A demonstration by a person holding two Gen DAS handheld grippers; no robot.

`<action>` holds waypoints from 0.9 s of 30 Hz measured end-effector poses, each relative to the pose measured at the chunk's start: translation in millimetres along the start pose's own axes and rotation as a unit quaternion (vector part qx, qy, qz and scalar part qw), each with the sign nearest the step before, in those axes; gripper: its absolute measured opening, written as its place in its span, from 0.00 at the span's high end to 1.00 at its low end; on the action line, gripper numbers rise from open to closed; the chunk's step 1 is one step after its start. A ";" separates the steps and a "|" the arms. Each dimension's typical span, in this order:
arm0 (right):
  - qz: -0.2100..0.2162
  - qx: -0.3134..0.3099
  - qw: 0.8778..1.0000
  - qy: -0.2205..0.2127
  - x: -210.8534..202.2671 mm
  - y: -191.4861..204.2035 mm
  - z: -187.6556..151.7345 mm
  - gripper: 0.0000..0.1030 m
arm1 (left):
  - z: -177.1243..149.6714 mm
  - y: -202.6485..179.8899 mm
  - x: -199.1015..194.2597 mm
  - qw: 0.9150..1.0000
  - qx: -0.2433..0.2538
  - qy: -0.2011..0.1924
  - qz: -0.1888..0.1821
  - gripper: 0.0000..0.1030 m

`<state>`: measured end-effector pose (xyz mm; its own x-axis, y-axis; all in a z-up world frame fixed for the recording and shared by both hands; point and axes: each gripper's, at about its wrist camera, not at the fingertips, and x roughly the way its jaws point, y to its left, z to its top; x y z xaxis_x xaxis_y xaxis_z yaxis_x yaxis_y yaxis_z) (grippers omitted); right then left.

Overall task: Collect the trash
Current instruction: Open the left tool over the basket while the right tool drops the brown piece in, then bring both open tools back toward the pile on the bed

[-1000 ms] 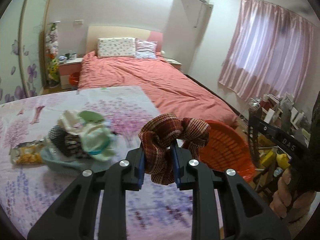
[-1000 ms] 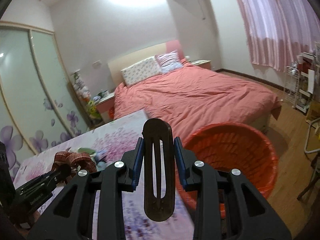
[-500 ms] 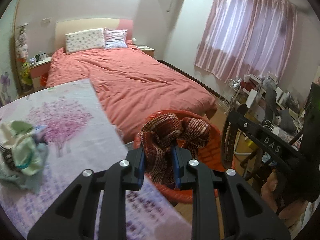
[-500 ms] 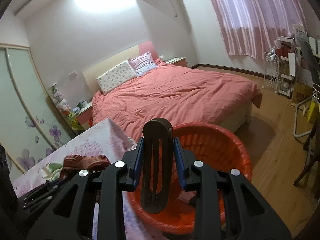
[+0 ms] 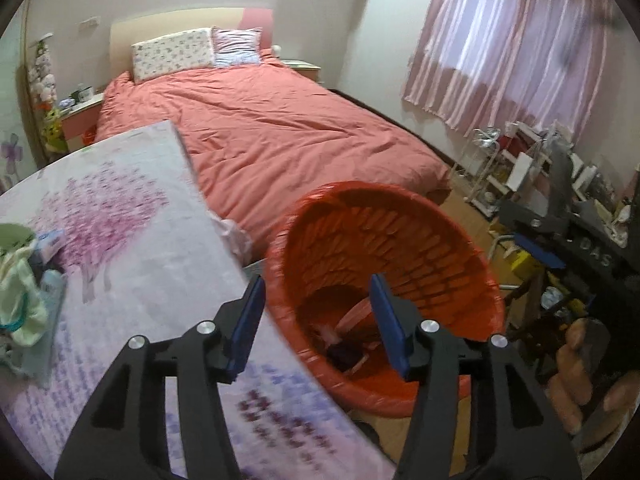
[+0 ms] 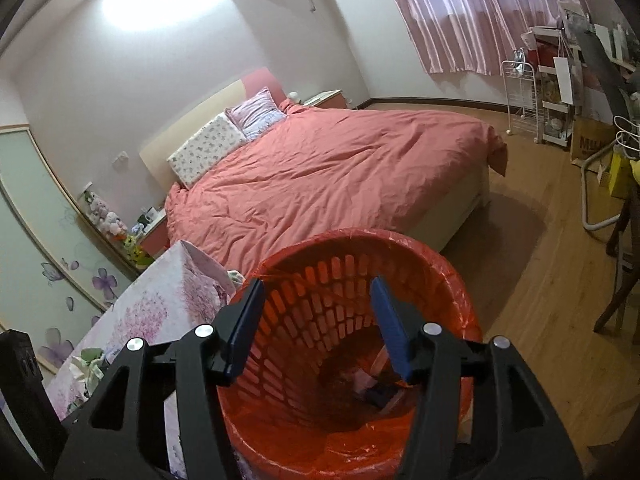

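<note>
An orange slotted basket [image 5: 400,248] lined with a red bag stands on the floor beside the table; it also shows in the right wrist view [image 6: 440,280]. My left gripper [image 5: 318,320] is open and empty above the basket's near rim. My right gripper [image 6: 318,322] is open and empty right over the basket mouth. Dark and pale items lie at the basket bottom [image 6: 372,390], also visible in the left wrist view [image 5: 344,354]. A pile of leftover cloths and wrappers [image 5: 24,280] lies on the table at the far left.
The table with a floral purple cloth [image 5: 120,240] is to the left. A bed with a pink cover [image 5: 280,136] lies behind. Cluttered shelves and a rack [image 6: 552,92] stand at the right on the wooden floor [image 6: 560,280].
Both grippers moved over the basket and opened. The red-brown knit cloth left my left gripper and the dark brown slotted piece left my right gripper; both are gone from the fingers.
</note>
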<state>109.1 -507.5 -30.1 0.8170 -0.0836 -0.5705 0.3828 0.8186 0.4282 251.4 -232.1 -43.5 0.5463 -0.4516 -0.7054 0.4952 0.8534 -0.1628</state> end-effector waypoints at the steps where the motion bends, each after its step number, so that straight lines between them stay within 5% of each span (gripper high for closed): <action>1: -0.005 -0.009 1.000 -0.002 -3.4 5.9 -2.9 0.46 | -1.2 5.0 -3.5 1.000 0.000 -0.002 0.006 0.44; 12: -0.013 -0.093 0.996 -0.004 -14.8 67.8 -15.2 0.42 | -26.5 79.4 -67.8 0.994 -0.015 -0.035 0.105 0.32; 27: 0.043 -0.187 0.980 0.050 -4.7 164.9 -66.6 0.42 | -79.8 220.7 -147.7 0.970 -0.103 -0.046 0.217 0.27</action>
<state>139.7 -334.3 -3.5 0.7854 0.0355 -0.6180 0.1149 0.9726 0.2019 226.0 43.7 -30.3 0.7359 -0.0524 -0.6751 0.0656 0.9978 -0.0060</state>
